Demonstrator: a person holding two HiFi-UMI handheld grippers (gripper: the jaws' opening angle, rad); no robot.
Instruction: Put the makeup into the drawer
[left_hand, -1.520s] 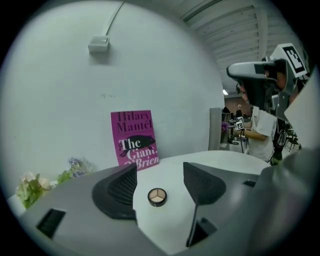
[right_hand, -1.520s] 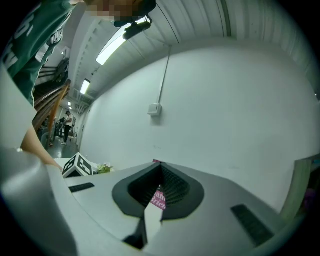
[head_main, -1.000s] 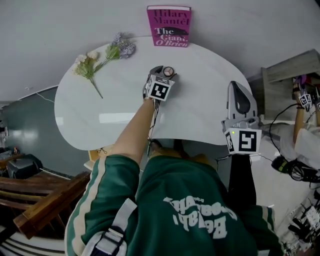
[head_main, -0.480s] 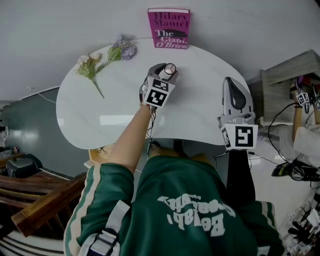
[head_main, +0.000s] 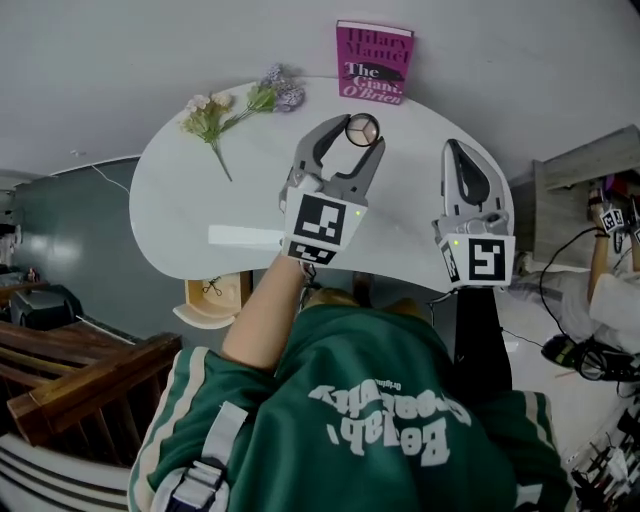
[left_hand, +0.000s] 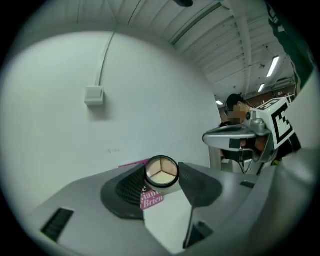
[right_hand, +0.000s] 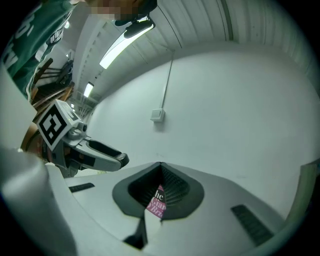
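A round makeup compact with a black rim and beige powder sits pinched between the tips of my left gripper, held in the air above the white table. The left gripper view shows the compact pressed between both dark pads, with the pink book behind it. My right gripper hovers over the table's right side, its jaws shut with nothing in them; in its own view the tips meet. A pale wooden drawer shows under the table's near edge.
A pink book leans against the wall at the table's far edge. A sprig of artificial flowers lies at the far left. Dark wooden furniture stands at the lower left, a grey cabinet and cables at the right.
My left gripper closed on the compact and lifted it off the table, rising toward the camera. The right gripper shifted slightly forward and up.
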